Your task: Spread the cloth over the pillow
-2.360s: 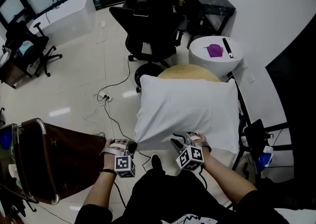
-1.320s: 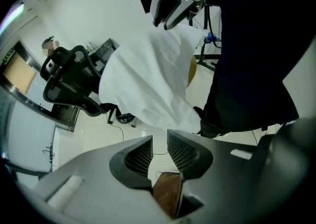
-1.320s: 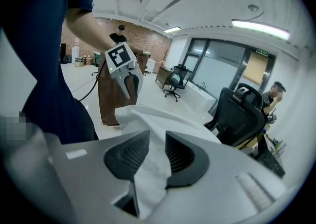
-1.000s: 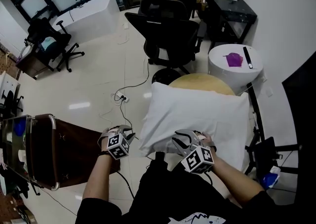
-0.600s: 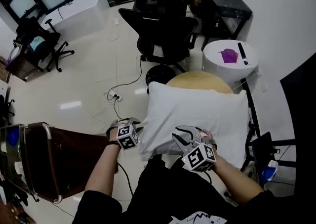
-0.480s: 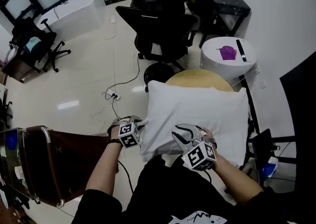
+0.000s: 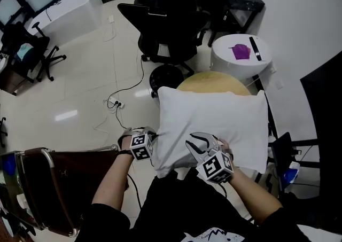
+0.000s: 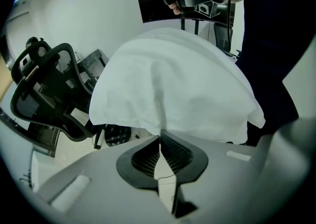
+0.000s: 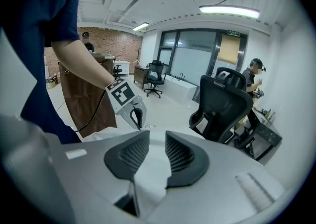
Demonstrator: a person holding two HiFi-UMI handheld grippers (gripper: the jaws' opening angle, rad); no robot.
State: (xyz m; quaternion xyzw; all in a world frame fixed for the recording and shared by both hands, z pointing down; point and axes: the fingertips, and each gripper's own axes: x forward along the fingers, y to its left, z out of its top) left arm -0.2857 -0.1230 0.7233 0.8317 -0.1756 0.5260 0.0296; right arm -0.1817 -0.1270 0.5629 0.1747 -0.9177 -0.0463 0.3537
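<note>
We noted L tool [image 8: 160, 135] jaws just closed, pinching cloth [image 8: 173, 84] at 7 o'clock corner; R tool [image 9: 157, 144] half apart at 6 o'clock edge, cloth betw. jaws, unpinched.

A round tan tabletop [image 7: 212, 80] carries a white pillow [image 7: 214, 121], which lies directly on it and covers all but the far rim. Just beyond stands a white round side table [image 7: 227, 63] with a purple object [image 7: 241, 51] and a dark bar [image 7: 255, 48] lying apart on its top. The glossy pale floor [image 7: 75, 86] bears a black office chair [image 7: 165, 24], a loose cable [image 7: 140, 78] and a power strip [image 7: 113, 104].
</note>
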